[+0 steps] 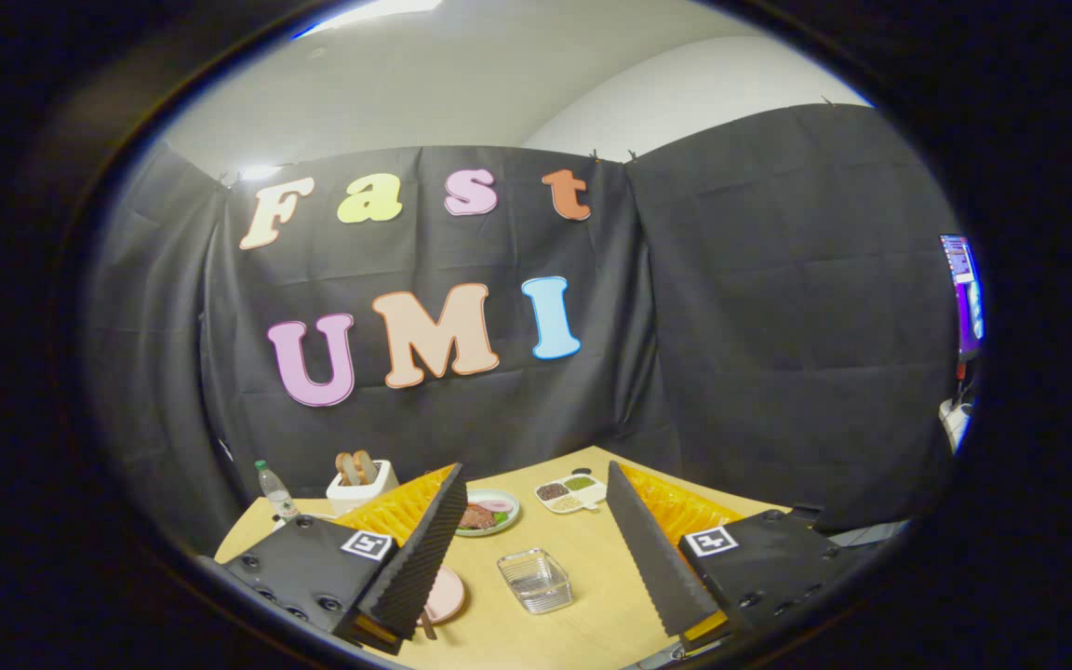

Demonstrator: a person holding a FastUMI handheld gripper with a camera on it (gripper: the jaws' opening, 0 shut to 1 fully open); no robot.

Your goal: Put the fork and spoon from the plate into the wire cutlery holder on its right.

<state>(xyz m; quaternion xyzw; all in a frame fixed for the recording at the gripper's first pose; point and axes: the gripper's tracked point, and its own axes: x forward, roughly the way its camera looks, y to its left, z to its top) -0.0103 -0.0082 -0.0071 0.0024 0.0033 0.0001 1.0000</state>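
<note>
My gripper (536, 623) hangs well above the wooden table (592, 549), its fingers spread wide apart with nothing between them. Between the fingers, on the table below, stands the wire cutlery holder (535, 580), which looks bare inside. Left of it lies a pink plate (444, 596), mostly hidden behind my left finger (410, 568). A thin dark handle (428, 625) sticks out at the plate's near rim; I cannot tell whether it is the fork or the spoon.
Farther back on the table sit a plate of food (488, 514), a divided white dish of grains (569, 493), a white toaster holding bread (361, 484) and a small water bottle (275, 493). Black cloth walls close the booth behind.
</note>
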